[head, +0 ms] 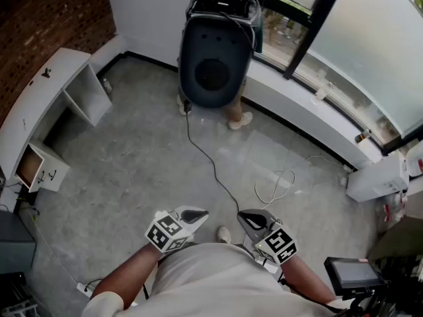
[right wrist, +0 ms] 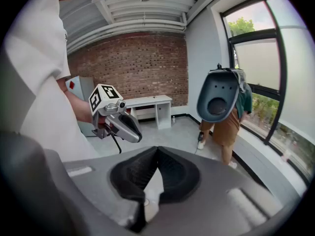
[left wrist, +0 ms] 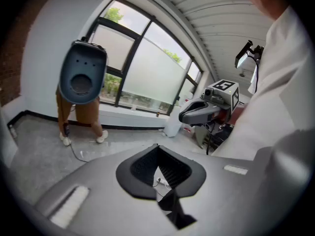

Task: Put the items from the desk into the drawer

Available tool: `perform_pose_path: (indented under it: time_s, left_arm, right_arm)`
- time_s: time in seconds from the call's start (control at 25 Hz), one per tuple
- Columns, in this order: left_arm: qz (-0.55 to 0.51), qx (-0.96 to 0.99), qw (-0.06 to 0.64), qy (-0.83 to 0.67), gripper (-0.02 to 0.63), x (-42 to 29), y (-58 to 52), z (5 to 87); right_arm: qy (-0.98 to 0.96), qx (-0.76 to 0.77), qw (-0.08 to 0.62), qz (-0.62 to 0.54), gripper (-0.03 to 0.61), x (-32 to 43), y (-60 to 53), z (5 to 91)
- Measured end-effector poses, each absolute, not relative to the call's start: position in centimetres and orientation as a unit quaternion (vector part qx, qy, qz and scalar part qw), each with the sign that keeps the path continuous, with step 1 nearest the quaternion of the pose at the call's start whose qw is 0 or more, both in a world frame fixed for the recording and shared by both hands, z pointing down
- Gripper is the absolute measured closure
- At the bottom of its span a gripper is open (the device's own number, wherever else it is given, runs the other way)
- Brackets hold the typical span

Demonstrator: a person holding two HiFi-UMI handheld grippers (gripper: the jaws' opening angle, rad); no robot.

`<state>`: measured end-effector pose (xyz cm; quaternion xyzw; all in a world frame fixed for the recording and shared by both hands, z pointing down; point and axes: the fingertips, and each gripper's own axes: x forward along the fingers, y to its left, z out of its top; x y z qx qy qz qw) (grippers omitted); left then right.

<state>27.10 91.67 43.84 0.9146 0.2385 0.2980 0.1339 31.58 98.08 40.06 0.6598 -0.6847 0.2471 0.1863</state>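
**Both grippers shut and empty at the torso; desk far off at upper left**

Low centre of the head view: the left gripper [left wrist: 158, 149] is resting close against the holder's pale shirt. Its jaws are meeting at the tips with nothing between them, and only floor is showing through the gap behind. Just beside it, the right gripper [right wrist: 157, 150] is doing the same: jaws together, empty.

The white desk [head: 46, 88] is running along the upper left edge of the head view, well apart from both grippers. One small dark item [head: 46, 72] is lying on its top, too small to identify. A bottle [head: 106, 86] is standing on the floor by the desk's open end. Lower on the left edge, a small white box unit [head: 41, 168] is showing a brown opening. Whether it is the drawer, I cannot tell.

Top centre, by the window, a second person [head: 238, 111] is standing with the upper body hidden behind a dark rounded shell [head: 215, 58]. A black cable [head: 211, 167] is trailing from there across the floor, and its near end is disappearing behind the grippers.
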Motion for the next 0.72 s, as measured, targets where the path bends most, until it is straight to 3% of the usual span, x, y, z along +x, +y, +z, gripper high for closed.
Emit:
perform_pose_path:
  time_s: [0.36, 0.72]
  left_arm:
    - [0.280, 0.945, 0.160, 0.060, 0.606, 29.2, 91.7, 42.5]
    - [0.250, 0.945, 0.186, -0.099, 0.606, 21.4, 84.0, 43.0]
  right_arm:
    - [-0.783, 0.552, 0.199, 0.208, 0.577, 37.0, 96.8, 42.1]
    - [-0.854, 0.436, 0.220, 0.179, 0.574, 31.2, 85.9, 43.3]
